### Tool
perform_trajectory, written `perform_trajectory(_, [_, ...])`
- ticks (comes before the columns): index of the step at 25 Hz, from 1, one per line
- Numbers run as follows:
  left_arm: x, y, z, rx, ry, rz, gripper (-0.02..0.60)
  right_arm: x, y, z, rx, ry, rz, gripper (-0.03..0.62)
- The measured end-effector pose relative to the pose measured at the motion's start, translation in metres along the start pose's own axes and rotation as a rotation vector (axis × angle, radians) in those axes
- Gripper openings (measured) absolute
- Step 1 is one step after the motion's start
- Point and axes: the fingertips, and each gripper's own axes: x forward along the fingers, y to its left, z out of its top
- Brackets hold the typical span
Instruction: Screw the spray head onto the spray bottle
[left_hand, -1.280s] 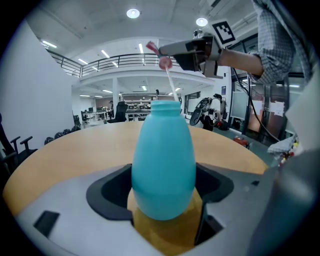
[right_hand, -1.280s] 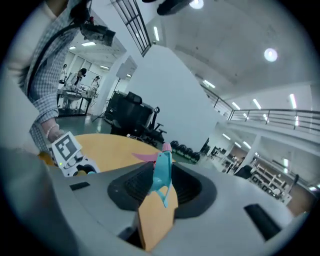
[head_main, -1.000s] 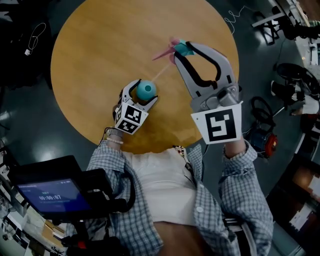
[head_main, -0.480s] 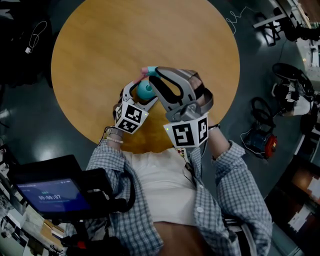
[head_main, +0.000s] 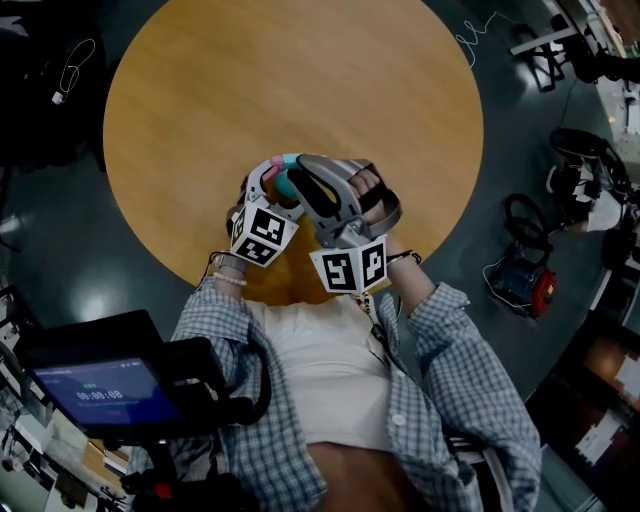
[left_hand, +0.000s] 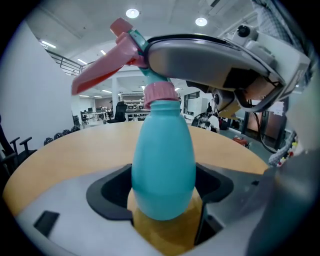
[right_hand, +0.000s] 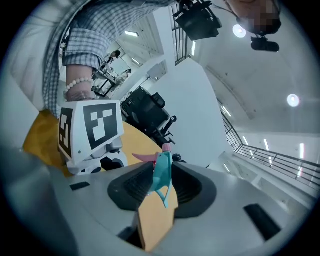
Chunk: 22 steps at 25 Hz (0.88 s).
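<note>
Wood-grain, honey-coloured and smooth, a round table (head_main: 200, 120) fills the head view. Both tools meet near its 6 o'clock edge, closest to the person in a checked shirt (head_main: 450, 360).

Grey moulded plastic with black ribbed pads, the right gripper (right_hand: 162, 187) has just swung in and dropped. A second ago it hung out at about 1 o'clock from the bottle, well apart from it. Now it lies over the bottle's top, crossing the left gripper (left_hand: 162, 192) at roughly 3 o'clock of it. Its jaws pinch the spray head (left_hand: 132, 45) across its narrow body.

The left gripper has not shifted. Its jaws press on either side of the spray bottle (left_hand: 163, 160) low on the belly and hold it upright on the table.

That bottle is glossy teal plastic, egg-shaped, swelling at the base and tapering to a slim neck. The spray head is the same teal, angular and thin. Its long, flat pink trigger (left_hand: 102, 67) juts toward 10 o'clock in the left gripper view.

Smallest is the pink ridged collar (left_hand: 160, 92), a short ring that now sits right on the bottle's neck. By my reading the head has been mated to the bottle. The twisting looks still to do; whether any thread has caught cannot be seen.
</note>
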Motion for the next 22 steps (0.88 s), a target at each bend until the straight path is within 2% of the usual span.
perform_trajectory(11, [-0.001,0.002,0.0,-0.007,0.001,0.007,0.394,-0.009,0.008,0.006,-0.038,-0.008,-0.022,0.109])
perform_trajectory(17, [0.0,0.002,0.001,-0.01,-0.001,0.007,0.394,-0.016,0.02,0.014,-0.166,-0.03,-0.009,0.104])
perform_trajectory(22, [0.001,0.002,0.002,-0.008,0.0,0.008,0.394,-0.016,0.015,0.009,-0.113,-0.006,-0.023,0.104])
